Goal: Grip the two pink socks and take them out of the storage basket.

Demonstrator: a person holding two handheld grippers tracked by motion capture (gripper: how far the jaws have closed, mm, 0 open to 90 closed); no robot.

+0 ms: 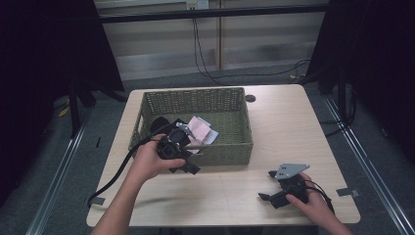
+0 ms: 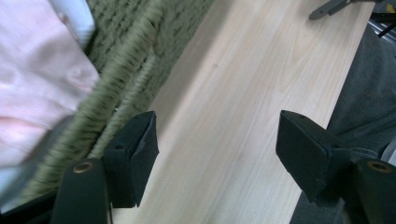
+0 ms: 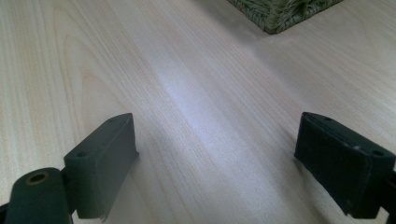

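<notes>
The person's left hand (image 1: 151, 159) is holding the left gripper (image 1: 182, 156) at the near rim of the green woven basket (image 1: 230, 147), tilted across that rim. Its jaws are standing spread with nothing between them, one hanging over the basket's near wall, the other over the wooden table (image 1: 288, 127). Inside the basket, a pink cloth (image 1: 198, 128) is lying beside a white piece (image 1: 211, 136) and something dark (image 1: 159, 123) that is too dim to make out. The right hand (image 1: 313, 200) is resting the right gripper (image 1: 274, 188) low on the table, well right of the basket's near corner, jaws spread wide over bare wood. The left gripper is partly hiding the cloth.
</notes>
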